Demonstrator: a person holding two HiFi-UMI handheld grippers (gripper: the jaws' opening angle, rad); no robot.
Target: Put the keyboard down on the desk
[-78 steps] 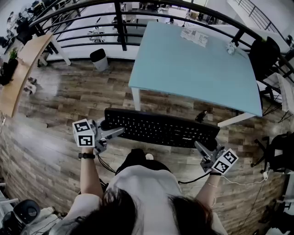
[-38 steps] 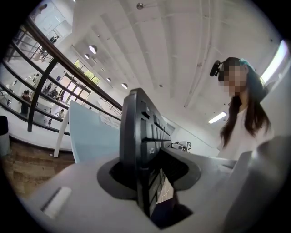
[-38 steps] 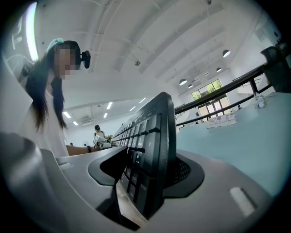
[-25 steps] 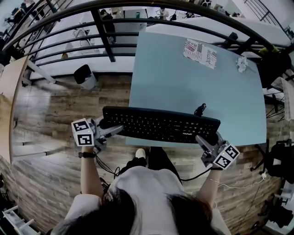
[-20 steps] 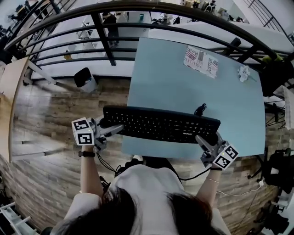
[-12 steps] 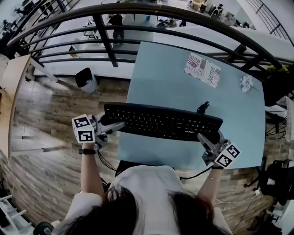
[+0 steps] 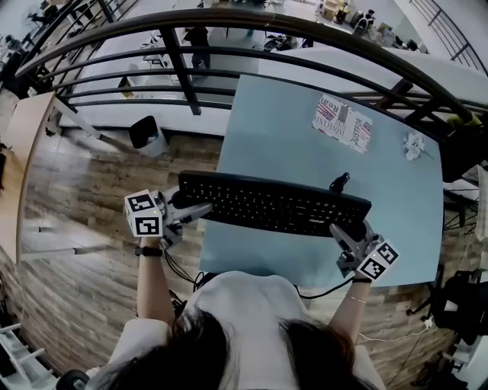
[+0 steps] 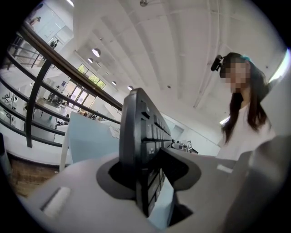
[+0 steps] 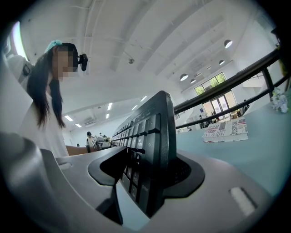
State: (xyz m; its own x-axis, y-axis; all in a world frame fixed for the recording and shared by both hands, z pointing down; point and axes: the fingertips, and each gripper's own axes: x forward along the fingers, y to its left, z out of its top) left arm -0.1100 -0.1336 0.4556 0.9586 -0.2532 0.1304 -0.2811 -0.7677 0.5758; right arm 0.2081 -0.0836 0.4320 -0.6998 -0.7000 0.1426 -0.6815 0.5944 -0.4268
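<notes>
A long black keyboard (image 7: 274, 204) hangs level over the near half of the light blue desk (image 7: 290, 122), carried by both ends. My left gripper (image 7: 185, 211) is shut on its left end, which overhangs the desk's left edge. My right gripper (image 7: 349, 232) is shut on its right end. In the left gripper view the keyboard (image 8: 143, 150) stands edge-on between the jaws, keys facing right. In the right gripper view the keyboard (image 9: 150, 150) is clamped the same way, keys facing left. Whether it touches the desktop cannot be told.
A newspaper (image 7: 341, 120) lies at the desk's far side, a crumpled white paper (image 7: 414, 145) at far right, a small dark object (image 7: 338, 183) just beyond the keyboard. A black railing (image 7: 229, 23) runs behind the desk. A bin (image 7: 143, 133) stands on the wooden floor at left.
The desk has drawn nearer under the keyboard as the person stepped forward. The keyboard now sits over the desk instead of the floor. Both grips are unchanged.
</notes>
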